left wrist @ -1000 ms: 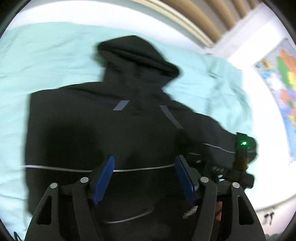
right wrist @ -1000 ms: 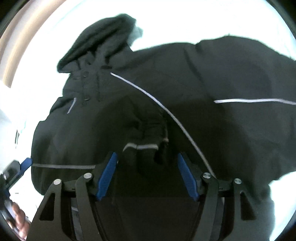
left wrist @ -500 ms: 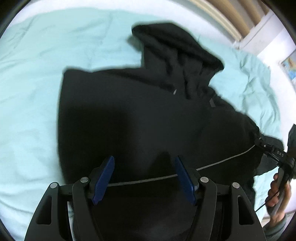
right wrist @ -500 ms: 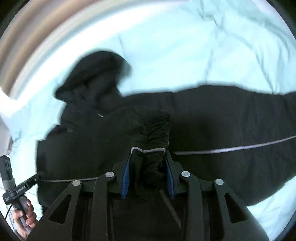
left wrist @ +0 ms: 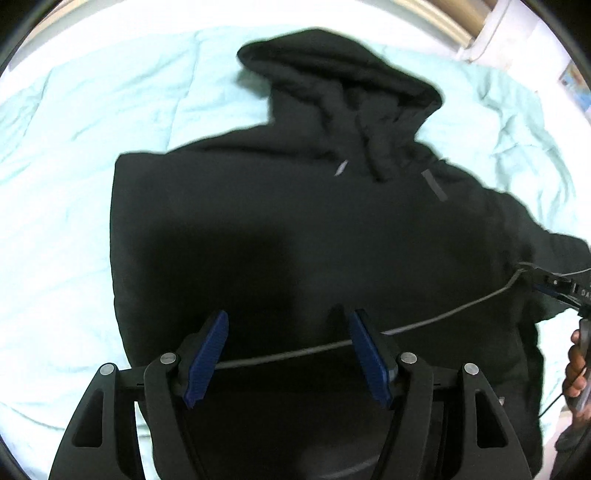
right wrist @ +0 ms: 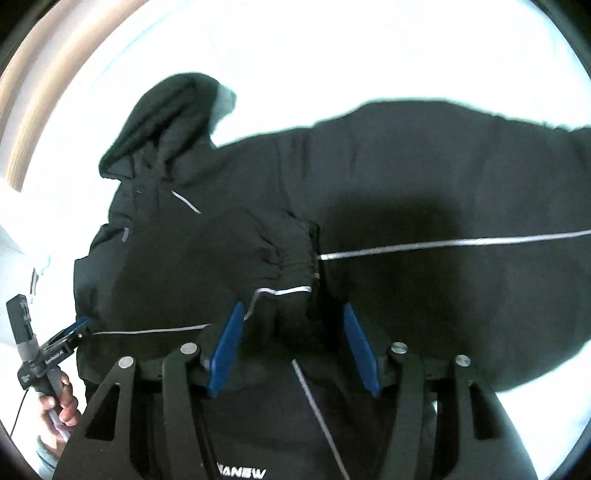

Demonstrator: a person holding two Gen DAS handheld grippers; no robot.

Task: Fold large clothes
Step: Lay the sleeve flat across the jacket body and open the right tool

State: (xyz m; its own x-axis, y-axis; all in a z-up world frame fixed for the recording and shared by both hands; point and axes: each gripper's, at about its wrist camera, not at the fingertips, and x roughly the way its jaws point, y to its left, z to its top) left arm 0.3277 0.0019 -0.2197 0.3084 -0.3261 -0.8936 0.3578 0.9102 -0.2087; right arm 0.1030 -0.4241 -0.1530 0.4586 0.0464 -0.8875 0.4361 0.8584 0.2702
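Note:
A black hooded jacket (left wrist: 314,229) lies spread on a pale teal bedspread (left wrist: 74,184), hood (left wrist: 343,85) at the far end. My left gripper (left wrist: 286,321) hangs open over the jacket's body, just above its thin grey stripe (left wrist: 424,325), nothing between the pads. In the right wrist view one sleeve is folded across the body, and its gathered cuff (right wrist: 291,295) with a reflective band lies between the jaws of my right gripper (right wrist: 292,308). Those jaws are opening and the pads stand clear of the cuff. The other sleeve (right wrist: 480,155) stretches out to the right.
A hand holds the right gripper (left wrist: 561,288) at the jacket's right edge; another hand holds the left gripper (right wrist: 70,336) at its left edge. Wooden slats (left wrist: 450,18) and a wall map (left wrist: 574,85) lie beyond the bed. Bare bedspread surrounds the jacket.
My right gripper, shut on the sleeve cuff half a second ago, has let go and opened; the cuff now rests on the jacket's body. The left gripper has sunk slightly, still open.

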